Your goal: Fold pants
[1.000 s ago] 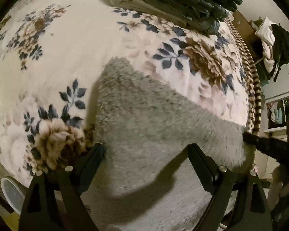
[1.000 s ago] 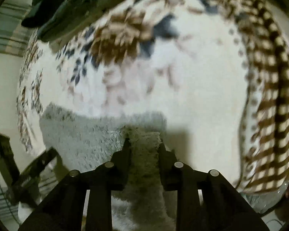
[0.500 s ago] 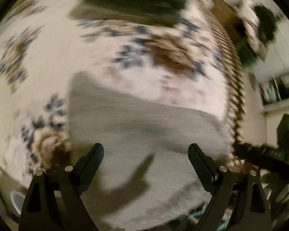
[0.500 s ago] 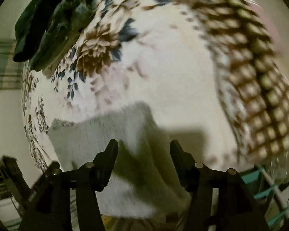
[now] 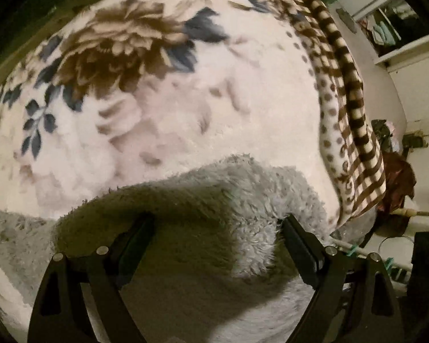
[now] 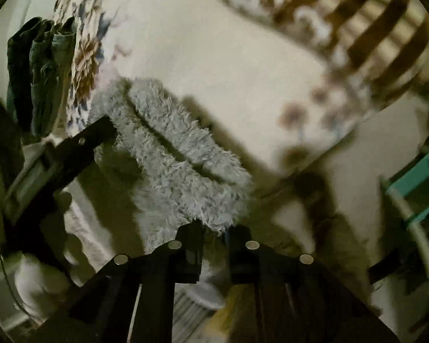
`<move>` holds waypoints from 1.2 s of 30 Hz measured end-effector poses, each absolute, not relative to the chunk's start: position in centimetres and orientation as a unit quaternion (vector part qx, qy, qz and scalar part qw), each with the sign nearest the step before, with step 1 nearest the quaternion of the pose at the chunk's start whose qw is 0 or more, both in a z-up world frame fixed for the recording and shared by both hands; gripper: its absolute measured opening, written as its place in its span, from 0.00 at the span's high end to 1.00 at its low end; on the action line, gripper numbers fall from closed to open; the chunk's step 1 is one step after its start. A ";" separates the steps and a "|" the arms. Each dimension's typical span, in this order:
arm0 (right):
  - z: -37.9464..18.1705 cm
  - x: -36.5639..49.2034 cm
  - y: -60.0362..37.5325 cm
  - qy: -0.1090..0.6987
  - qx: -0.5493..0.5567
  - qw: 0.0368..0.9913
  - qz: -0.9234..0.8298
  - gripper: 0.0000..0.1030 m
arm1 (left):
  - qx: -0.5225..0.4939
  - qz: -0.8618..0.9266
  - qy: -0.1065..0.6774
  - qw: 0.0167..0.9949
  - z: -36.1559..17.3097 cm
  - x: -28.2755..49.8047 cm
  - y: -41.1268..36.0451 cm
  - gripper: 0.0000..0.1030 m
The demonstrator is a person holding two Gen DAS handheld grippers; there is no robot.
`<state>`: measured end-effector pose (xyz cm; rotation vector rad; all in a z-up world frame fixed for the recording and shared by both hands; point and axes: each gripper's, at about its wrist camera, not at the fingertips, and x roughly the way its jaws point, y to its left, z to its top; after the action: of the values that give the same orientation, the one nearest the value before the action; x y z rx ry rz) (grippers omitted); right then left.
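Fluffy grey pants (image 5: 203,200) are lying near the edge of a bed, on a floral blanket (image 5: 163,91), already doubled so that a thick folded ridge is showing. The left gripper (image 5: 216,234) is straddling that ridge with its jaws spread wide, pads seemingly at the fabric's flanks, though shadow is hiding the contact. The right gripper (image 6: 214,234) is closing its jaws on the fuzzy hem (image 6: 214,220), pinching a tuft there. To fold well, both hands should be gripping matching corners, lifting together and keeping the edge taut so the pile lands square. A stack of dark folded clothes (image 6: 40,74) is sitting further back. No label or writing is legible.
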<state>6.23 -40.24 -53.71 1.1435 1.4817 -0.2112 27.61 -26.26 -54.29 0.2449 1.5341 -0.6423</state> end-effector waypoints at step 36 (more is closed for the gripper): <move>-54.1 25.4 -38.1 0.691 0.246 0.679 -0.044 0.24 | -0.169 -0.108 0.652 0.731 -52.4 27.0 -2.2 0.03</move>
<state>25.36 -38.12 -54.06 0.5516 1.5510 -0.0994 27.00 -2.16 -52.36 -0.3716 1.4356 -0.2372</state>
